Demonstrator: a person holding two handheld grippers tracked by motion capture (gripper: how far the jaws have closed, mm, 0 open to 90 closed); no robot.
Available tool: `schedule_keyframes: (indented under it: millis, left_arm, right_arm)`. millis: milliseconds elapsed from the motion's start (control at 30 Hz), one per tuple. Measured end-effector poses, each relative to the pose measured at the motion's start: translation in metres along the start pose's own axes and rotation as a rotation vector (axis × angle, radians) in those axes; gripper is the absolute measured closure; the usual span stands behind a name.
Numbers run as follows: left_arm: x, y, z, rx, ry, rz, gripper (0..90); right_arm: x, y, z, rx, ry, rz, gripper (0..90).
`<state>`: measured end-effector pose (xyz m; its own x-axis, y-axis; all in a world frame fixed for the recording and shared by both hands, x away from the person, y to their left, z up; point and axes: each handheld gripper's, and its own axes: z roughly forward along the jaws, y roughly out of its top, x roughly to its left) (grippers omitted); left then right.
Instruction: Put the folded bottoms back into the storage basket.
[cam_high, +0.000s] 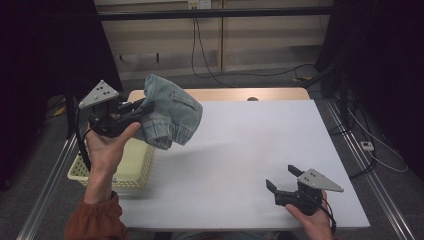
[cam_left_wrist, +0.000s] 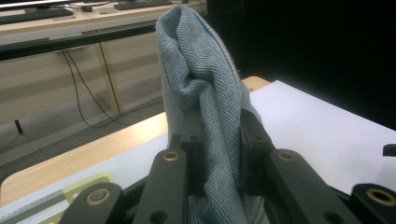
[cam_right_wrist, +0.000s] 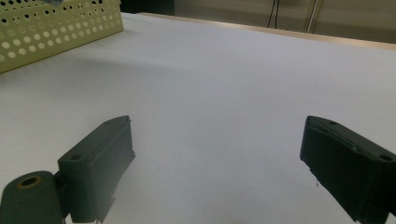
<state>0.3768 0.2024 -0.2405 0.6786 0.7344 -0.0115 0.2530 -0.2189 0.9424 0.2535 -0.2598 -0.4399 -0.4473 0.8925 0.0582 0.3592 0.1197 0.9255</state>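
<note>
While the left gripper clamps bunched, twilled denim aloft — the right gripper gapes.

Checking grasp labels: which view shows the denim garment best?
The high view: the whole denim garment hangs bunched from the left tool, above the table's left edge by the yellow basket. The left gripper view gives a close look at the jaws pinching a fold of it, not its full shape.
</note>
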Motion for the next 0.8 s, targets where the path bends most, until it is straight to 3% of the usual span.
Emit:
schedule_keyframes:
  millis: [800]
  left_arm:
    - [0.017,-0.001,-0.024,-0.021,0.055,-0.027,75.7]
  right_arm:
    - [0.001,0.000,0.000,-0.003,0.001,0.000,9.5]
